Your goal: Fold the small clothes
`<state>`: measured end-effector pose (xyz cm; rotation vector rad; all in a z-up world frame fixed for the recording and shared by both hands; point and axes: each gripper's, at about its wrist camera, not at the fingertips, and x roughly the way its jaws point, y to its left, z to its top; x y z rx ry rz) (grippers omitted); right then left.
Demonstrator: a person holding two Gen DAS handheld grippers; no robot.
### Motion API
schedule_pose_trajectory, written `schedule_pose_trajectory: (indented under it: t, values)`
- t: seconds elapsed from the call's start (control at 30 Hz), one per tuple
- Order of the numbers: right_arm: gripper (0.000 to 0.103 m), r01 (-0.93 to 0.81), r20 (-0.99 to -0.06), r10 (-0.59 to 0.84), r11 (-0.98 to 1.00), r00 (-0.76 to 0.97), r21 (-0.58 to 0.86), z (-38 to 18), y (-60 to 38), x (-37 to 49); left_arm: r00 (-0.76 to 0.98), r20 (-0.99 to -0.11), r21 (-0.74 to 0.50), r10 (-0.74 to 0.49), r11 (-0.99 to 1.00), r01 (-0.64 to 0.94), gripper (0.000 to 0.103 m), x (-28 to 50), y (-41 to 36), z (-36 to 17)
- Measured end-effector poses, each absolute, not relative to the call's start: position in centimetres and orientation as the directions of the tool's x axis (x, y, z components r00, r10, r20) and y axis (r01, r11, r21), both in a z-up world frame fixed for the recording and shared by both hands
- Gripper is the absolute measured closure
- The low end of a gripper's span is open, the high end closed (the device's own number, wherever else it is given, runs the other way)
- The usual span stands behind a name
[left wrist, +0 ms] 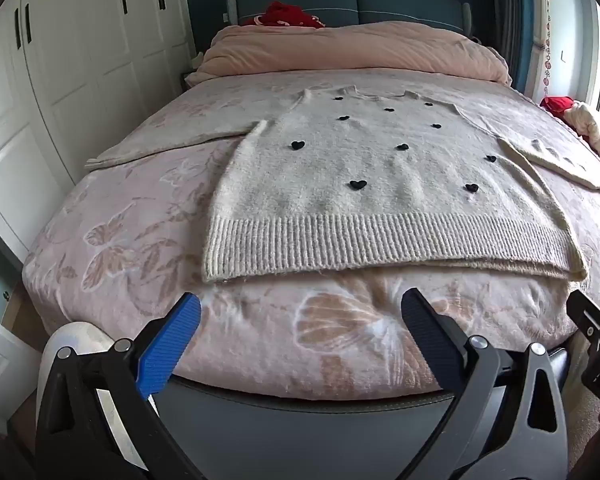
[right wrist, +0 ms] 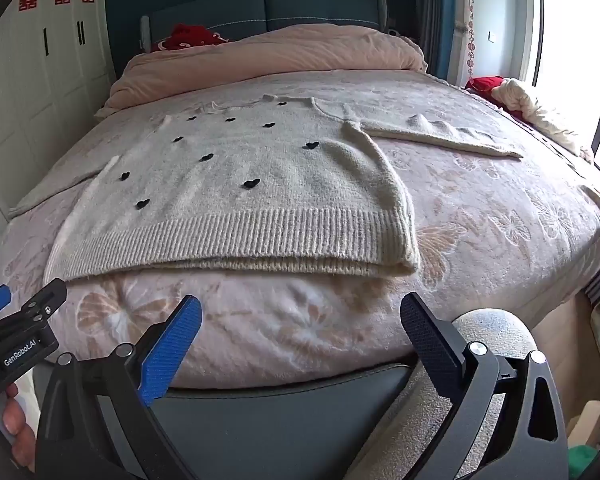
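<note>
Lying beyond open left claw (left wrist: 300,320): sweater (left wrist: 360,184)

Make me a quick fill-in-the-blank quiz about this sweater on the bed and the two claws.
1. The sweater lies flat on the ____.
2. The small black shapes on it are ____.
3. Both sleeves are spread ____ from the body.
4. The left claw and right claw are both ____.

Missing words: bed; hearts; outward; open
</note>
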<state>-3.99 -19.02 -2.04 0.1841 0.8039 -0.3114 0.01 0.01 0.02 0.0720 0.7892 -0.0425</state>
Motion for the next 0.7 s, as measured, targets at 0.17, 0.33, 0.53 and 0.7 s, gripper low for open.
schedule_pose_trajectory:
  t: [0.17,0.33,0.53,0.7]
  values:
    - [0.005,0.332,-0.736,-0.204,0.943,0.645,0.03,-1.9,-19.1,-4.0,0.705,-0.709,0.04,-0.019,0.997,0.066,0.005,0.2,0.9,0.1]
    - [0.005,0.33,-0.729,-0.209,0.944,0.651,0.024,-1.9,-18.7,-4.2,0.713,-0.7,0.094,0.02,0.993,0.065,0.005,-0.1,0.0,0.2]
    - [0.005,0.334,-0.73,-0.209,0.942,0.651,0.028,-1.7,-18.7,-4.2,0.716,-0.697,0.092,0.017,0.993,0.067,0.005,0.0,-0.2,0.2]
    - [0.005,0.335,-0.729,-0.211,0.942,0.652,0.028,-1.7,-18.8,-4.2,0.716,-0.698,0.092,0.016,0.993,0.068,0.005,0.0,-0.2,0.2]
